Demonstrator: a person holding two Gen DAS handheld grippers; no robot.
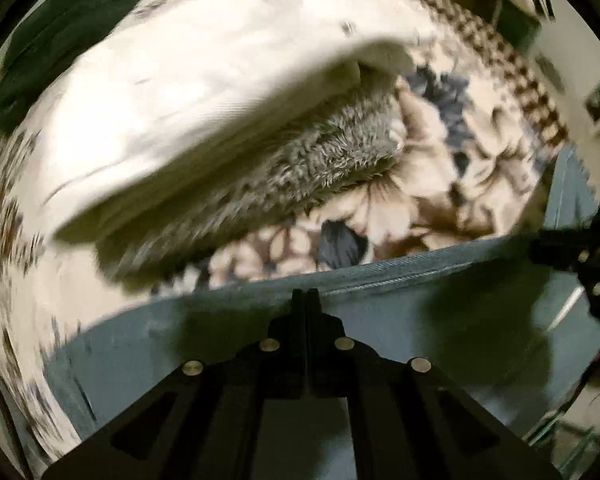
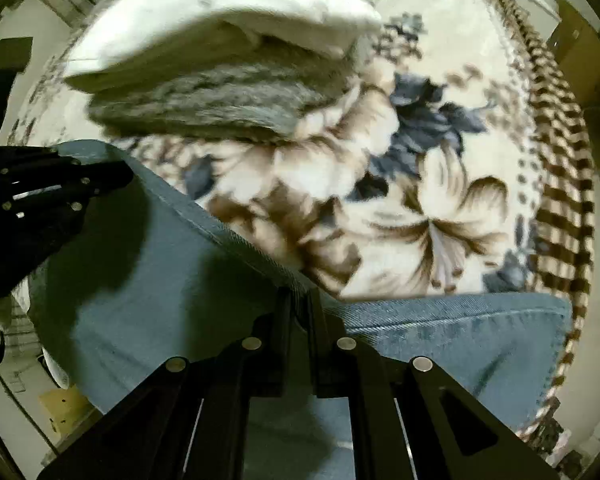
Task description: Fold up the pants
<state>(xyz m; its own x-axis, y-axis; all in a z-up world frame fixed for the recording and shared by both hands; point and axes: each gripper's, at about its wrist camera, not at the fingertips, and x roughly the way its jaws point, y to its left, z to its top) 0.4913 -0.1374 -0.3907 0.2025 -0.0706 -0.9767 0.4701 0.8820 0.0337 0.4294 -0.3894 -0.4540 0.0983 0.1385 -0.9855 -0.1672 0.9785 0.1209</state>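
Note:
Blue denim pants [image 1: 380, 320] fill the lower part of both wrist views, with a stitched edge lifted off the floral blanket. My left gripper [image 1: 306, 296] is shut on that edge, its black fingers pressed together over the cloth. The right gripper [image 2: 300, 300] is shut on the same pants [image 2: 172, 280] further along the edge, with denim pinched between its fingertips. Each gripper shows in the other's view: the right gripper [image 1: 572, 248] at the right rim, the left gripper [image 2: 116, 176] at the left, holding a corner of the denim. The pants' lower part is hidden beneath the grippers.
Beyond the denim edge, a folded white garment [image 1: 204, 112] lies stacked on a grey fluffy one [image 1: 300, 176]. Both rest on a cream blanket [image 2: 440, 208] with brown and blue flowers and a brown checked border [image 2: 560, 200]. A dark green cloth [image 1: 72, 32] lies at the far left.

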